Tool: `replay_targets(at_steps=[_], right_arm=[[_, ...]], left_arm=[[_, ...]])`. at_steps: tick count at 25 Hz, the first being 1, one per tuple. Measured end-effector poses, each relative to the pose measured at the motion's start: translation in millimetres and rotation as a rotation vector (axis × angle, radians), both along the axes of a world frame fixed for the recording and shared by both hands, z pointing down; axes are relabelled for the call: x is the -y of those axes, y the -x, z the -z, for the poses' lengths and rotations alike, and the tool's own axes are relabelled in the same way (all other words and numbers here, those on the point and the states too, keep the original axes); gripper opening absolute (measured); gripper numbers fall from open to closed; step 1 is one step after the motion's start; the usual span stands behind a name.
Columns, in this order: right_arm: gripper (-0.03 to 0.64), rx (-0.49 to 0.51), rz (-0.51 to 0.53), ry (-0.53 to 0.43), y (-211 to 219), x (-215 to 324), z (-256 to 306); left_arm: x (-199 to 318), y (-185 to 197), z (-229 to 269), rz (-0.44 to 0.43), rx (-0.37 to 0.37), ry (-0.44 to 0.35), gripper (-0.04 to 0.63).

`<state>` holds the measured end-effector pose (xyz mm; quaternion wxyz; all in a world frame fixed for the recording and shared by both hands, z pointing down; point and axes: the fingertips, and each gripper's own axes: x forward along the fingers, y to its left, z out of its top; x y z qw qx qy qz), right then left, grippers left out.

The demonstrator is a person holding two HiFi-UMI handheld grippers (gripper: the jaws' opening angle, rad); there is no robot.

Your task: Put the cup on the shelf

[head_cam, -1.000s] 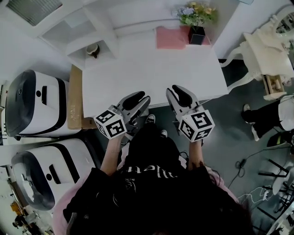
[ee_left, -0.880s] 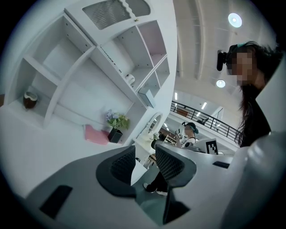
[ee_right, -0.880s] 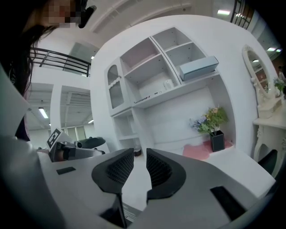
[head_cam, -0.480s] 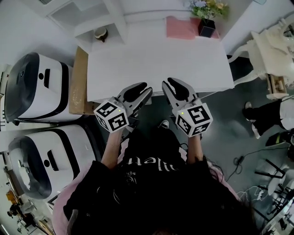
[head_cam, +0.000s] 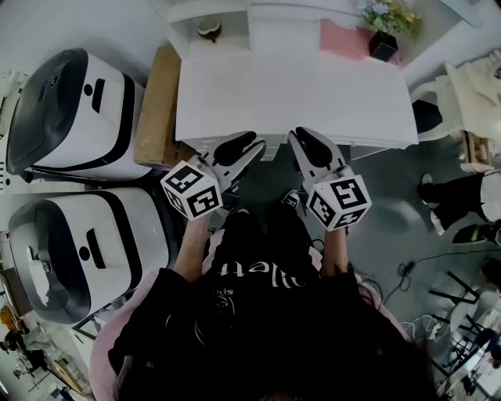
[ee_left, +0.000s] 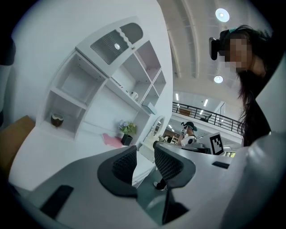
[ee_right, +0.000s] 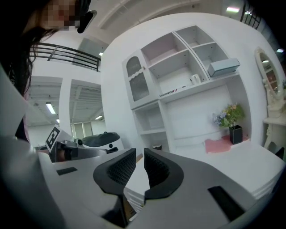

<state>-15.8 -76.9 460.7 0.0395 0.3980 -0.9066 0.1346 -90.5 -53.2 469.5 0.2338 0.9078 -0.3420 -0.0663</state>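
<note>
since a second ago the tabletop [head_cam: 297,94] and the white shelf [head_cam: 235,19] have slid toward the top of the head view, and both tongs now sit at the near edge of the tabletop. the left tongs [head_cam: 249,149] have drawn in to their tightest. in the left gripper view the left tongs [ee_left: 145,150] show only a slim slit between the ribbed pads [ee_left: 125,163], with nothing in it. the right tongs [head_cam: 301,141] are closing. in the right gripper view the right tongs [ee_right: 139,156] show a narrow gap with nothing between the pads [ee_right: 117,172].

the cup [head_cam: 208,29] stands in a low open cubby at the left end of the shelf, well apart from both tongs. it also shows as a small brown-and-white cup [ee_left: 56,119] in the left gripper view. at the far right of the tabletop a pink cloth [head_cam: 344,39] lies beside a black pot of flowers [head_cam: 383,39]. a cardboard box [head_cam: 160,110] stands against the left side of the tabletop, between it and a white machine [head_cam: 70,110].
</note>
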Motion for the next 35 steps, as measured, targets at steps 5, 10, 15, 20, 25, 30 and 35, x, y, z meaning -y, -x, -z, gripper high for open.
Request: replay_targets(at_steps=[5, 10, 15, 20, 25, 30, 35], right_arm=[[0.073, 0.013, 0.004, 0.046, 46, -35, -14], [0.066, 0.002, 0.017, 0.052, 79, -64, -15], [0.066, -0.010, 0.030, 0.034, 99, -81, -11], [0.066, -0.017, 0.029, 0.018, 107, -89, -8], [0.066, -0.020, 0.025, 0.009, 114, -93, -4], [0.066, -0.014, 0.025, 0.007, 116, -93, -2], [0.066, -0.012, 0.028, 0.010, 123, -96, -2]], left_arm=[[-34, 56, -10, 0.029, -0.016, 0.016, 0.137], [-59, 86, -13, 0.032, -0.041, 0.018, 0.137], [-74, 97, -9, 0.013, -0.056, 0.005, 0.137], [-80, 102, -5, 0.000, -0.070, -0.007, 0.137], [-84, 106, -1, -0.012, -0.079, -0.018, 0.137], [-86, 107, 1, -0.018, -0.075, -0.020, 0.137], [-90, 114, 1, -0.017, -0.070, -0.017, 0.137]])
